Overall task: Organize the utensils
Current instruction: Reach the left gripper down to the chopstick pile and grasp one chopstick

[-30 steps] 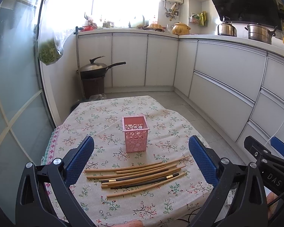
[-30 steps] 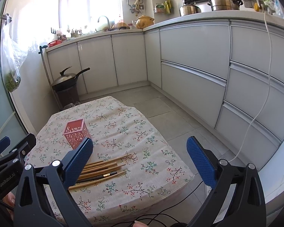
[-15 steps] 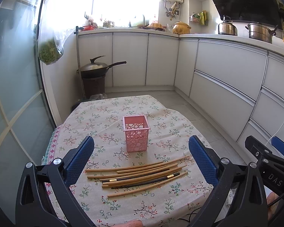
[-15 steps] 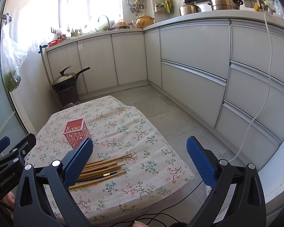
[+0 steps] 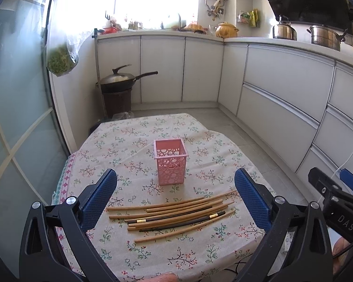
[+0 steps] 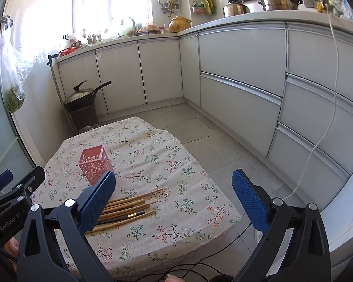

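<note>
chopsticks (image 5: 176, 213) lie loose in a flat bundle on the near part of the floral tablecloth (image 5: 120, 145), long axes running left to right, across the line of our fingers. the pink holder (image 5: 170, 162) stands upright and empty just beyond them, toward the far side. we hold the left gripper (image 5: 176, 199) with its blue pads spread wide and nothing between them; the bundle sits directly ahead and below, spanning the gap between the pads. the right gripper (image 6: 174, 199) is likewise spread and empty, but the chopsticks lie off to its left, partly behind its left pad. we judge the left gripper better placed; it would close along the sticks' length unless the wrist turns.
</note>
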Tool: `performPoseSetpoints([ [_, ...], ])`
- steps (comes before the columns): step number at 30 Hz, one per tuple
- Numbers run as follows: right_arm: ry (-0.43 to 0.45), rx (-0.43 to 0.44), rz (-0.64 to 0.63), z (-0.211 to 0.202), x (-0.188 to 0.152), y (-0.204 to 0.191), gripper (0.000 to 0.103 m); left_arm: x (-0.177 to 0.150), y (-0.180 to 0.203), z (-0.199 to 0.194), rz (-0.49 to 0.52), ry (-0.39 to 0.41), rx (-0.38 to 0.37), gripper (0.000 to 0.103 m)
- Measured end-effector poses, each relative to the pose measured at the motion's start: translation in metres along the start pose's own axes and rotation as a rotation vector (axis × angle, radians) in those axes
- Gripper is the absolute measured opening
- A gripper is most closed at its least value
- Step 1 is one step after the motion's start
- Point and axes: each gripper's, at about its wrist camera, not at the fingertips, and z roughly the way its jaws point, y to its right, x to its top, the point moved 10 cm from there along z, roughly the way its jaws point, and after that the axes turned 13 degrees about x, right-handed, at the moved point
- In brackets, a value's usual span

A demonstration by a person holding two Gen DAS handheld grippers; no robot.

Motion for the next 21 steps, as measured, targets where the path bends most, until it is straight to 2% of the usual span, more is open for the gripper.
performPoseSetpoints([
  [3,-0.017,0.011,0.034,0.001,0.000,0.005,0.096,-0.011,0.009,0.020,0.072,-0.096,-0.023,0.096],
  [5,-0.031,0.026,0.096,0.001,0.002,0.016,0.096,-0.030,0.024,0.043,0.194,-0.213,-0.058,0.096],
  [6,-0.037,0.035,0.149,0.001,0.004,0.025,0.096,-0.038,0.030,0.050,0.232,-0.251,-0.072,0.096],
  [7,-0.045,0.048,0.201,0.002,0.004,0.033,0.096,-0.054,0.040,0.062,0.295,-0.325,-0.106,0.096],
  [9,-0.096,0.122,0.366,0.010,-0.002,0.055,0.096,-0.074,0.052,0.072,0.343,-0.407,-0.147,0.096],
  [10,-0.124,0.159,0.438,0.014,-0.007,0.062,0.096,-0.090,0.063,0.078,0.376,-0.475,-0.204,0.096],
  [13,-0.206,0.265,0.634,0.028,-0.025,0.077,0.096,-0.122,0.093,0.075,0.475,-0.591,-0.373,0.096],
  [16,-0.247,0.305,0.678,0.034,-0.034,0.078,0.096,-0.141,0.117,0.072,0.622,-0.619,-0.505,0.096],
  [18,-0.260,0.321,0.679,0.035,-0.036,0.077,0.096,-0.143,0.126,0.069,0.658,-0.629,-0.575,0.096],
  [19,-0.267,0.330,0.687,0.035,-0.035,0.079,0.096,-0.144,0.131,0.069,0.666,-0.647,-0.632,0.096],
  [21,-0.288,0.348,0.719,0.038,-0.040,0.080,0.096,-0.147,0.138,0.071,0.667,-0.686,-0.697,0.096],
])
